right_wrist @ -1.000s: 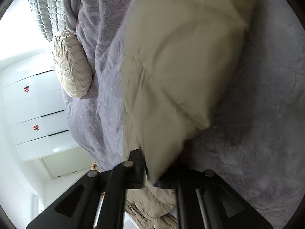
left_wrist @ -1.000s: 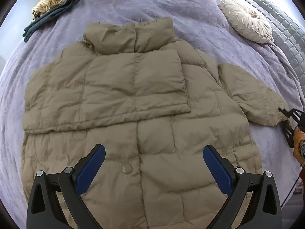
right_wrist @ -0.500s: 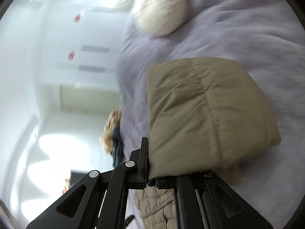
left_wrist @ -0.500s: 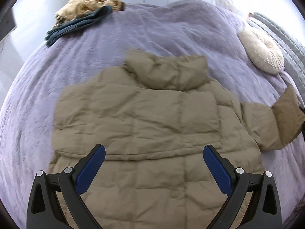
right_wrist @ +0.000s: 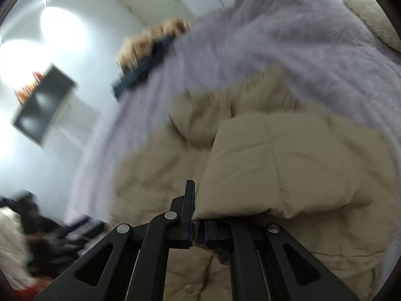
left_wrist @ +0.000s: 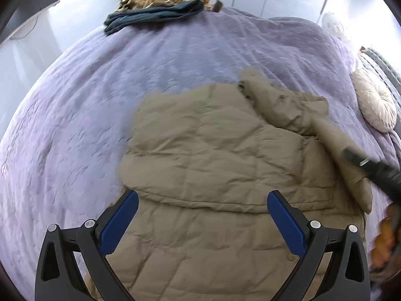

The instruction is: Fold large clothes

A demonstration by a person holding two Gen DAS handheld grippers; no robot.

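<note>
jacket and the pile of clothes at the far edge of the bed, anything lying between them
Nothing: in the left wrist view only bare purple blanket stretches between the jacket and the pile of clothes.

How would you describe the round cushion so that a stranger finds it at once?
Start from the lavender blanket covering the bed, where the tan puffer jacket lies. Follow the jacket towards the grey quilted headboard; the cushion rests just before it. It alone is cream, round and pleated around a centre button.
</note>
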